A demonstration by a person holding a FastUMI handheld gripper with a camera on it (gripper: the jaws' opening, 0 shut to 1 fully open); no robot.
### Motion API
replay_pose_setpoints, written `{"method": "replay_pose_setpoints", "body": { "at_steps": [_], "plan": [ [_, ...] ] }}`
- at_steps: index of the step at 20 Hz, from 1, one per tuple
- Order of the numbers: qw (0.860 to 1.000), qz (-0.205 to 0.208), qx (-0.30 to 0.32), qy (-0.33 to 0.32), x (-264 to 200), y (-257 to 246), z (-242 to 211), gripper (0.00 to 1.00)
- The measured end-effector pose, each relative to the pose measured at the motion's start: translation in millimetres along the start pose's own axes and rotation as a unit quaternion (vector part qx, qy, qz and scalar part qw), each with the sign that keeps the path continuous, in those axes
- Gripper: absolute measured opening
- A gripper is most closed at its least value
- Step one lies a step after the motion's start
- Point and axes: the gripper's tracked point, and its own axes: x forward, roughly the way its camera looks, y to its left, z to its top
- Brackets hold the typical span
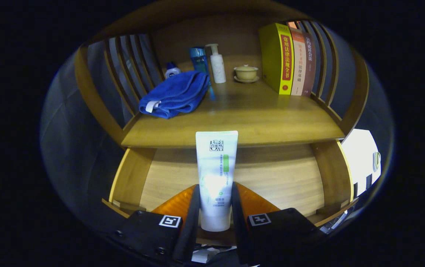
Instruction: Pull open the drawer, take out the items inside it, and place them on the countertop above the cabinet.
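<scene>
A white squeeze tube (pixel 216 174) with green print stands upright between my two fingers, and my gripper (pixel 215 207) is shut on its lower part. The tube hangs above the open wooden drawer (pixel 283 181), whose light bottom shows behind it and on both sides. Just beyond the tube's flat top runs the front edge of the wooden countertop (pixel 249 118) above the cabinet.
On the countertop lie a folded blue towel (pixel 175 94), a small white and blue bottle (pixel 171 70), a blue bottle (pixel 198 57), a white pump bottle (pixel 217 65), a lidded cup on a saucer (pixel 246 73) and three upright books (pixel 290 59). Slatted wooden rails close both sides.
</scene>
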Motion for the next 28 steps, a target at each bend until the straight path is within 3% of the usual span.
{"method": "replay_pose_setpoints", "body": {
  "at_steps": [7,13,20,28],
  "plan": [
    [0.998,0.001,0.015,-0.055,-7.6,-4.6,61.1,0.52],
    [0.996,-0.024,-0.004,-0.089,18.8,-20.6,109.3,0.52],
    [0.998,-0.016,0.009,-0.067,73.5,-27.8,121.9,0.52],
    [0.998,-0.029,0.019,-0.043,96.4,-37.0,125.8,0.52]
  ]
}}
